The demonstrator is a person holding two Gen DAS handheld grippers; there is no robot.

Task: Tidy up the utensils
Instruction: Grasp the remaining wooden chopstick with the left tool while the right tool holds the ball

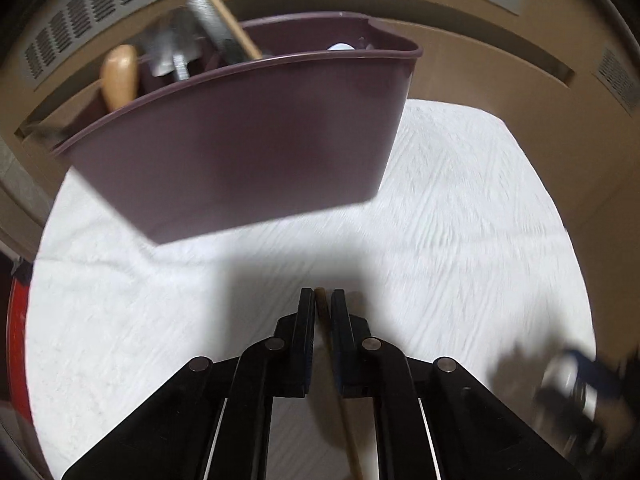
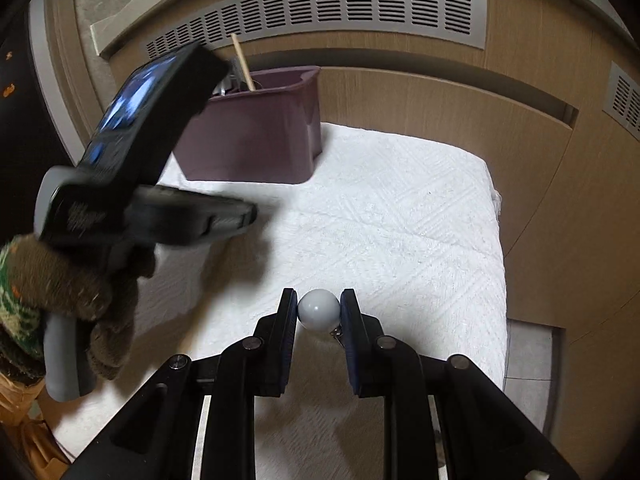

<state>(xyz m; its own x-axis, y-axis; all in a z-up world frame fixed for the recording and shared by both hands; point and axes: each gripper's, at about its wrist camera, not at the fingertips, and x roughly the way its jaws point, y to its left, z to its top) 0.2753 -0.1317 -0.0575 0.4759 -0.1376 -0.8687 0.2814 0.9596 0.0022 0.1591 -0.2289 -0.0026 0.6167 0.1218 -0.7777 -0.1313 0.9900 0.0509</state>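
A maroon utensil caddy (image 1: 240, 136) stands on a white towel (image 1: 460, 220) and holds several utensils, among them a wooden handle (image 1: 119, 76) and a thin wooden stick (image 1: 220, 8). My left gripper (image 1: 319, 296) is shut on a thin wooden stick (image 1: 348, 432) that runs back under the fingers, a little in front of the caddy. My right gripper (image 2: 319, 300) is shut on a utensil's round white knob (image 2: 318, 309), above the towel (image 2: 400, 220). The caddy (image 2: 256, 136) is far ahead on the left. The left gripper (image 2: 244, 216) shows at the left, held by a gloved hand.
A wood-panel wall with grey vent grilles (image 2: 320, 8) runs behind the towel. A red object (image 1: 16, 340) sits at the left edge. The right gripper appears blurred (image 1: 576, 384) at the lower right of the left wrist view.
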